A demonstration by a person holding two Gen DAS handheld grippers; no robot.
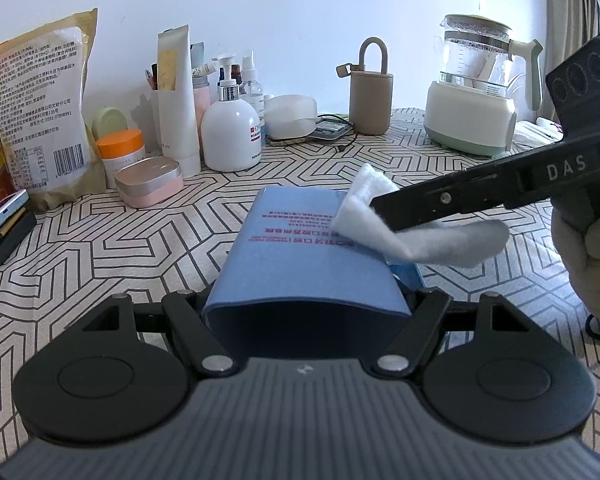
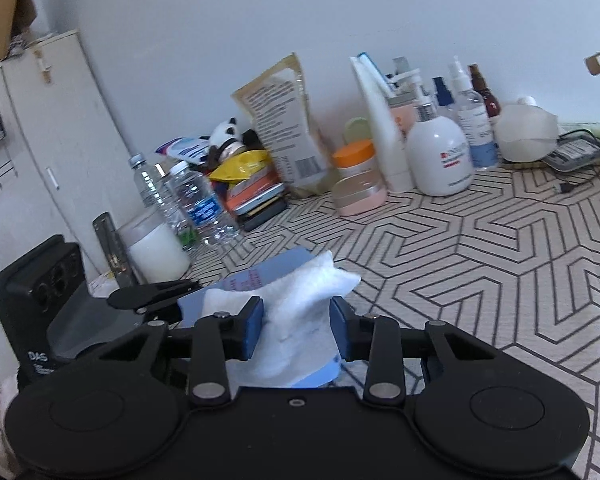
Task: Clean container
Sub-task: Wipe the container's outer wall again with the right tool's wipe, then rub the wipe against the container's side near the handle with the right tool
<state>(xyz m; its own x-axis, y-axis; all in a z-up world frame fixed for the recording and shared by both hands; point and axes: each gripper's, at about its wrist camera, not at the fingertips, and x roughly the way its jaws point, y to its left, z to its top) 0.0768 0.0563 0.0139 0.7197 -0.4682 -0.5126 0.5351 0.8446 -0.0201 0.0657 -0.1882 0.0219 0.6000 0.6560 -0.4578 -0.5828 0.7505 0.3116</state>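
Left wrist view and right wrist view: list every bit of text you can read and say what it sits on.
"DAS": white letters on the right gripper arm.
"DAS": on the left gripper's body, seen from the right wrist view.
"0591-37998991": on the back label of the brown snack bag; the rest is too small to read.
Blue container: red print, upside down and blurred, not readable.
White pump bottle: red mark and small text, unreadable.
Water bottle label: blurred.

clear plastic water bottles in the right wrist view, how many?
2. Both stand at the left by the cabinet: one with a blue label, the other just behind-left of it. More could be hidden behind the clutter.
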